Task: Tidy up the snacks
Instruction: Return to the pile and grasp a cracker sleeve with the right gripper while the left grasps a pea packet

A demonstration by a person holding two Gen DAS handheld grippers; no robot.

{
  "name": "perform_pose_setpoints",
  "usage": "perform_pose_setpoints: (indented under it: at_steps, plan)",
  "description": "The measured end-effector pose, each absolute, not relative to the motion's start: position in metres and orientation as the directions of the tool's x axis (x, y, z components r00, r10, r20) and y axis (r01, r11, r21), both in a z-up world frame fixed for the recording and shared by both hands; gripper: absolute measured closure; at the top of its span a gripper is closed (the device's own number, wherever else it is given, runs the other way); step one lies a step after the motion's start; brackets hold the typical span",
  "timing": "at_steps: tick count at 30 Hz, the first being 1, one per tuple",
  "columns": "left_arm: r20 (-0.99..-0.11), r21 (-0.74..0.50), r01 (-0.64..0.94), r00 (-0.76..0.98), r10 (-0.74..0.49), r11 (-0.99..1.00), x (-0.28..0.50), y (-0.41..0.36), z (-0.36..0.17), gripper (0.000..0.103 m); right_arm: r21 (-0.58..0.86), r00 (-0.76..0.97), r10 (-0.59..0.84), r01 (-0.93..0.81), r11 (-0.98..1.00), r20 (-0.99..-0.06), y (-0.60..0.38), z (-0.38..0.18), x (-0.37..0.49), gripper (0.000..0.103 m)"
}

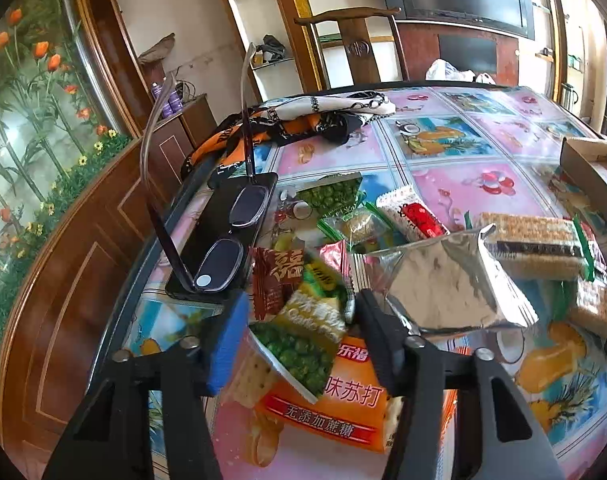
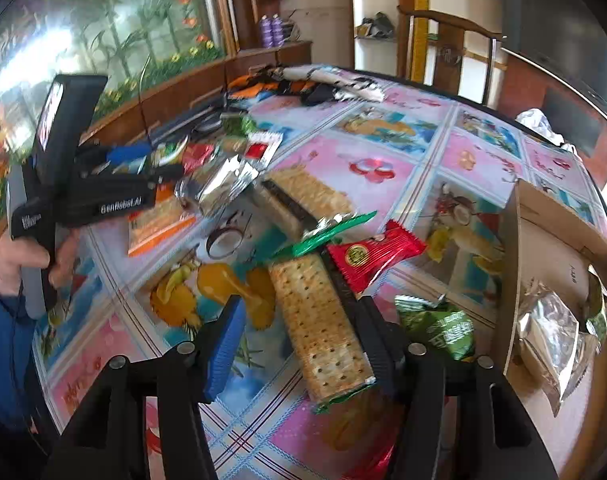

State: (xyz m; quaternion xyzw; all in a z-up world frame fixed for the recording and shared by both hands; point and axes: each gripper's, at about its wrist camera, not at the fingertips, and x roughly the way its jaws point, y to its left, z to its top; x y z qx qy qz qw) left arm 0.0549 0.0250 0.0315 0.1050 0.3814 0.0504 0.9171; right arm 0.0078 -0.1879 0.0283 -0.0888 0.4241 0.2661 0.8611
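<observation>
The worktop (image 2: 363, 152), a glass-topped surface over a pink and blue fruit-print cloth, carries the snack pile, and the brown open cardboard box (image 2: 543, 248) stands at its right edge; every place below is given from that box. Inside the box lies one crinkled silver foil pouch (image 2: 551, 332). Just left of the box, the right claw (image 2: 299, 340) stands wide over one long clear-wrapped cracker sleeve with green ends (image 2: 319, 332), whose long axis runs along the fingers, away from the camera, so the black finger touches its right edge while the blue-padded one stands clear. Beside that sleeve lie one red foil sachet (image 2: 371, 256) and one green pea packet (image 2: 443, 328), both nearer the box. Farther left, the left claw (image 1: 299, 336) is also wide, hovering over one green pea packet with white lettering (image 1: 303, 340) lying on an orange soda-cracker bag (image 1: 343, 404). The right claw looks the nearer to the box, so the sleeve is probably the next piece to go in. Farthest from the box, one pair of dark-framed spectacles (image 1: 223, 236) rests on a black phone (image 1: 219, 216).
</observation>
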Motion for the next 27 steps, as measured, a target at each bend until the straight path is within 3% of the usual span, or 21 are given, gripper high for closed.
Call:
perform_pose_setpoints:
  at_steps: [2,11,12,14,16,17,18,20,24,27]
  plan:
    - [-0.683,0.226,-0.019,0.71,0.173,0.974,0.054,0.026,0.034,0.071,0.035,0.503,0.366,-0.552,0.833,-0.783,-0.182,0.027,0.005,0.034]
    - [-0.696,0.195,-0.02,0.702,0.152,0.981,0.058,0.03,0.033,0.068,-0.001,0.473,0.306,-0.544,0.839,-0.826,-0.175,0.028,0.019,0.038]
    - [-0.7,0.191,-0.022,0.698,0.152,0.981,0.059,0.031,0.032,0.066,-0.02,0.476,0.285,-0.539,0.842,-0.832,-0.174,0.027,0.021,0.038]
    - [-0.706,0.203,-0.03,0.688,0.168,0.979,0.061,0.031,0.029,0.042,-0.032,0.468,0.266,-0.538,0.842,-0.843,-0.173,0.023,0.025,0.038]
    - [-0.704,0.216,-0.035,0.687,0.181,0.976,0.061,0.031,0.027,0.038,-0.041,0.452,0.242,-0.532,0.846,-0.859,-0.172,0.015,0.028,0.038]
    - [-0.704,0.215,-0.031,0.688,0.177,0.976,0.061,0.03,0.027,0.038,-0.051,0.453,0.23,-0.528,0.848,-0.862,-0.171,0.013,0.027,0.038]
    - [-0.706,0.207,-0.021,0.689,0.164,0.978,0.06,0.029,0.027,0.04,-0.048,0.459,0.235,-0.525,0.849,-0.857,-0.172,0.014,0.025,0.047]
    - [-0.712,0.211,-0.015,0.683,0.164,0.977,0.061,0.028,0.025,0.064,-0.009,0.449,0.264,-0.519,0.855,-0.854,-0.176,0.017,0.024,0.053]
    - [-0.727,0.183,-0.016,0.67,0.146,0.983,0.061,0.032,0.024,0.071,0.016,0.45,0.302,-0.538,0.843,-0.841,-0.175,0.018,0.014,0.053]
    - [-0.736,0.067,-0.001,0.675,0.05,0.998,0.058,0.041,0.031,0.072,0.059,0.449,0.365,-0.563,0.824,-0.815,-0.172,0.027,0.004,0.053]
